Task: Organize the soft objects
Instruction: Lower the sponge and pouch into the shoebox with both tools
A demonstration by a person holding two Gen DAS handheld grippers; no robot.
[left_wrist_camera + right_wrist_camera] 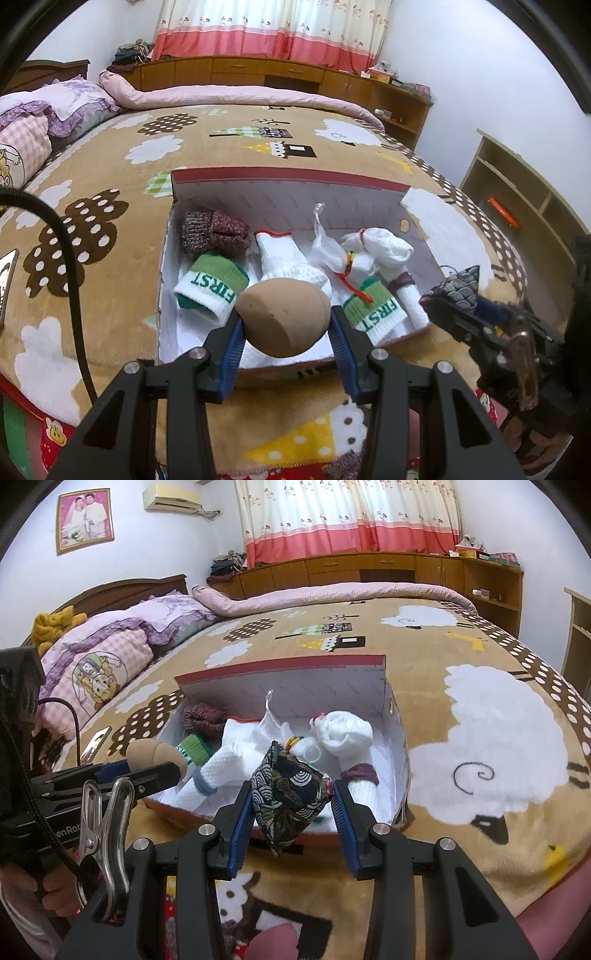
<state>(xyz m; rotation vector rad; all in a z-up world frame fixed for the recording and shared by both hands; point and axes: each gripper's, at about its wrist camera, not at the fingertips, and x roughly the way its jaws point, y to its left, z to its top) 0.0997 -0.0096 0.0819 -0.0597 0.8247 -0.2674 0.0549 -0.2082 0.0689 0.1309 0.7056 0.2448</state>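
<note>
My left gripper [284,326] is shut on a tan egg-shaped sponge [283,317] and holds it over the near edge of an open shoebox [288,177] on the bed. My right gripper [291,803] is shut on a dark patterned fabric pouch [290,797] and holds it over the near edge of the same box [280,668]. The box holds white socks with green FIRST cuffs [210,286], a maroon knitted piece [214,230], white rolled socks [380,245] and a clear plastic bag [325,247]. The right gripper shows in the left wrist view [454,288], and the left gripper in the right wrist view [155,760].
The box sits on a tan cartoon-print blanket [110,177]. Pillows [103,661] lie at the left. Wooden cabinets [258,72] and curtains stand behind the bed, a shelf unit [517,195] at the right. A black cable [70,266] hangs at the left.
</note>
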